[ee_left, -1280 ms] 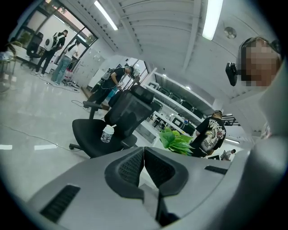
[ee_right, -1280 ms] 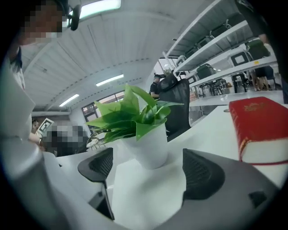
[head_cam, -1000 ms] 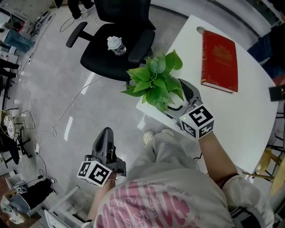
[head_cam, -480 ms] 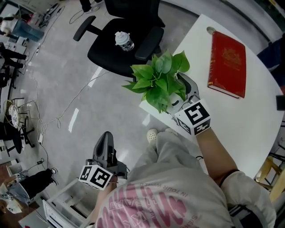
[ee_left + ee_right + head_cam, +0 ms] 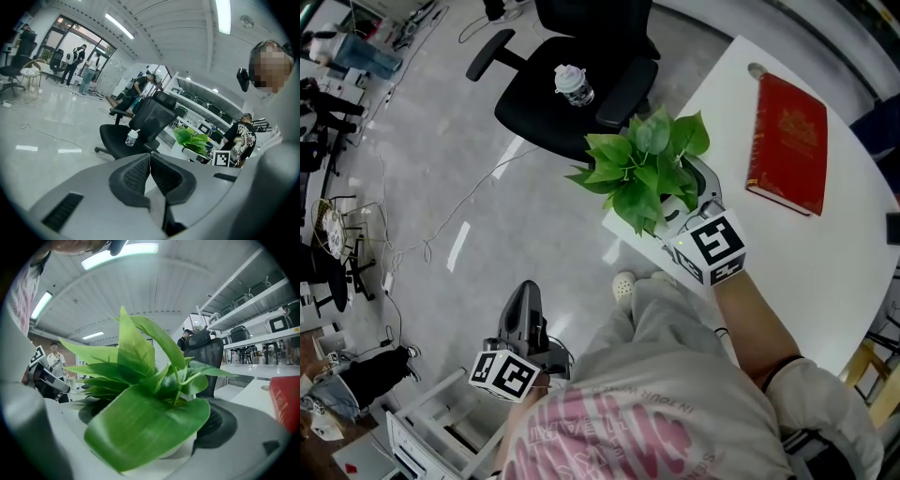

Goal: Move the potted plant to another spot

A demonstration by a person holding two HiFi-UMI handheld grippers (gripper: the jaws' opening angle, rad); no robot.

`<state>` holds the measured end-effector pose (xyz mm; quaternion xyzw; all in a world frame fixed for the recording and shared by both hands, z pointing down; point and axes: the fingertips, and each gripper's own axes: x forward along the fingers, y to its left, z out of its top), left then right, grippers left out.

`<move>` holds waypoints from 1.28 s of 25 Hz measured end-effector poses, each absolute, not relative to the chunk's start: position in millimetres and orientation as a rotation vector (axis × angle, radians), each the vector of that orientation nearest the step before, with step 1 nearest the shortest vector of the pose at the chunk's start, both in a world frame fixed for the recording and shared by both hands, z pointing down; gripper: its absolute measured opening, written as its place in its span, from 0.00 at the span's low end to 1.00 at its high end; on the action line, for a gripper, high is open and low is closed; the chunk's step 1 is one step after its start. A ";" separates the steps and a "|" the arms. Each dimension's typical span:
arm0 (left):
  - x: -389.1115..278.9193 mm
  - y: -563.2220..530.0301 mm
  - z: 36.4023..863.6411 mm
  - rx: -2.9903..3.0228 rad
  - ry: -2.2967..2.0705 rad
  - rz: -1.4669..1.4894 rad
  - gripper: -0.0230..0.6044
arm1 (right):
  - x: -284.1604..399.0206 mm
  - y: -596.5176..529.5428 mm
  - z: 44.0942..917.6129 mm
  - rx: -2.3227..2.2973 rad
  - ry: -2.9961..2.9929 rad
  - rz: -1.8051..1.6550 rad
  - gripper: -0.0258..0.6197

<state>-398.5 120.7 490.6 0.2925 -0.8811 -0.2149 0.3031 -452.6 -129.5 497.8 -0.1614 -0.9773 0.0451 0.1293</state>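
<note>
The potted plant (image 5: 642, 173) has broad green leaves and a white pot (image 5: 185, 448). It sits at the near left corner of the white table (image 5: 787, 253). My right gripper (image 5: 677, 199) is shut on the pot, one jaw on each side, with the leaves (image 5: 150, 394) filling the right gripper view. My left gripper (image 5: 523, 302) hangs low beside the person's leg over the floor, shut with nothing in it. In the left gripper view its pads (image 5: 150, 169) touch, and the plant (image 5: 192, 138) shows far off to the right.
A red book (image 5: 787, 145) lies on the table beyond the plant. A black office chair (image 5: 572, 103) with a small bottle (image 5: 574, 84) on its seat stands left of the table. Cables trail over the grey floor. People stand far off.
The head view has shifted slightly, so everything sits a little further right. The plant stays in my right gripper at the table corner. The left gripper keeps its place.
</note>
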 end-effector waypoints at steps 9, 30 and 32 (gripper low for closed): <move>-393.2 130.8 491.2 0.755 -2.348 -0.562 0.08 | -451.3 -130.3 501.6 -0.444 -2.830 0.142 0.86; -394.8 132.6 486.1 0.748 -2.369 -0.593 0.08 | -444.2 -133.9 485.2 -0.399 -2.856 0.133 0.84; -396.6 130.1 486.6 0.759 -2.370 -0.608 0.08 | -442.3 -135.2 480.7 -0.392 -2.871 0.139 0.84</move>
